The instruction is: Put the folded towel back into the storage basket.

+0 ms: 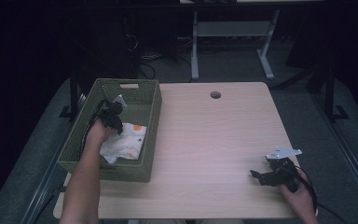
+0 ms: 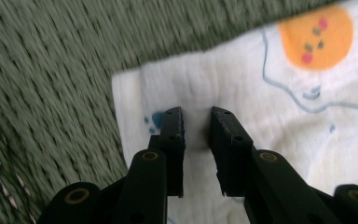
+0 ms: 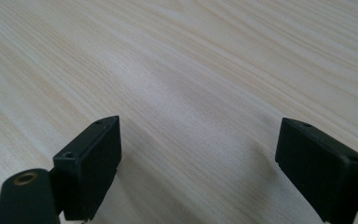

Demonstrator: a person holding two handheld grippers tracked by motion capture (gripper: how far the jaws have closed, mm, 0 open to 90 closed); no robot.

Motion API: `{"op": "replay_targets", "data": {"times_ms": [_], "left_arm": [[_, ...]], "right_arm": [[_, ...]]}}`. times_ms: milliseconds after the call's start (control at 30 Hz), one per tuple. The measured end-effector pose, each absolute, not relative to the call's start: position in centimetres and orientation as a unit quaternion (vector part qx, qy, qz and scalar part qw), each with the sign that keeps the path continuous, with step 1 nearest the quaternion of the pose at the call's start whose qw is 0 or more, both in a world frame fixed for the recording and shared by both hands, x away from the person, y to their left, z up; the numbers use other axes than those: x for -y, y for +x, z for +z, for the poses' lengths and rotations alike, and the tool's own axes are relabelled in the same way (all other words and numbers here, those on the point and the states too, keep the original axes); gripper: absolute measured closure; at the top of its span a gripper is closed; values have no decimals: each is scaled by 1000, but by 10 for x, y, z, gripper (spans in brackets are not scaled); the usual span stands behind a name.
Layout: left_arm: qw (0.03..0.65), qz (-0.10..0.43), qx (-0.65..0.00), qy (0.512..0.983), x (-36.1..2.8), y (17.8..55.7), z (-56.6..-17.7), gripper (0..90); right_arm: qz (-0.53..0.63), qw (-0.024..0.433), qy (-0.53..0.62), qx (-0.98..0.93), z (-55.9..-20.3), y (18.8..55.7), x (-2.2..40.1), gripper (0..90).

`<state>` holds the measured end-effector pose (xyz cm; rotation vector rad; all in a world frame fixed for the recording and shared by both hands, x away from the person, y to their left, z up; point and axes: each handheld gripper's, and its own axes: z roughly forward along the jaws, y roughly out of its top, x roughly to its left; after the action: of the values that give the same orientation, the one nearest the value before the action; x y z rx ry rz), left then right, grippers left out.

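Wooden table, centre frame: green woven basket at left, white patterned cloth laid inside. Left claw poised over cloth, narrowly parted, nothing gripped. Right claw, lower right, spread wide, holding nothing.

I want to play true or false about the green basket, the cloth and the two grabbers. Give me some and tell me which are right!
1. The white printed cloth lies inside the green woven basket. True.
2. The left gripper is over the cloth. True.
3. The right gripper holds a cup. False: its jaws stand wide apart over the bare wooden table.
4. The basket stands at the table's right edge. False: it stands at the left.
5. The cloth has an orange circle on it. True.
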<state>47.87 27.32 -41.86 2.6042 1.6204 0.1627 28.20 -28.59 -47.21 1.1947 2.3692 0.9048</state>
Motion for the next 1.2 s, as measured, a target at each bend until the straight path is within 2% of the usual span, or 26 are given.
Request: {"op": "replay_targets", "data": {"times_ms": [133,333,467,567,733,933,1067,1100,1200], "left_arm": [[33,49,-539,841,-277,476,-414,738],[40,101,-536,837,-279,471,-403,715],[36,75,-545,834,-284,470,-412,716],[38,52,-559,827,-287,468,-420,749],[30,39,-566,823,-289,462,-422,898],[15,34,-586,809,-292,454,-420,900],[45,64,-591,803,-296,452,-407,892],[62,67,-588,803,-297,451,-405,866],[96,64,-581,806,-293,452,-399,866]], "right_arm": [[320,168,419,-833,-471,281,286,139],[321,169,417,-833,-470,279,285,139],[320,172,412,-836,-470,280,284,139],[320,172,412,-836,-470,280,283,139],[321,170,411,-836,-471,280,283,139],[325,169,410,-835,-470,280,283,139],[324,170,407,-837,-469,280,281,139],[325,170,406,-837,-469,280,280,139],[325,170,405,-837,-469,280,280,139]]}}
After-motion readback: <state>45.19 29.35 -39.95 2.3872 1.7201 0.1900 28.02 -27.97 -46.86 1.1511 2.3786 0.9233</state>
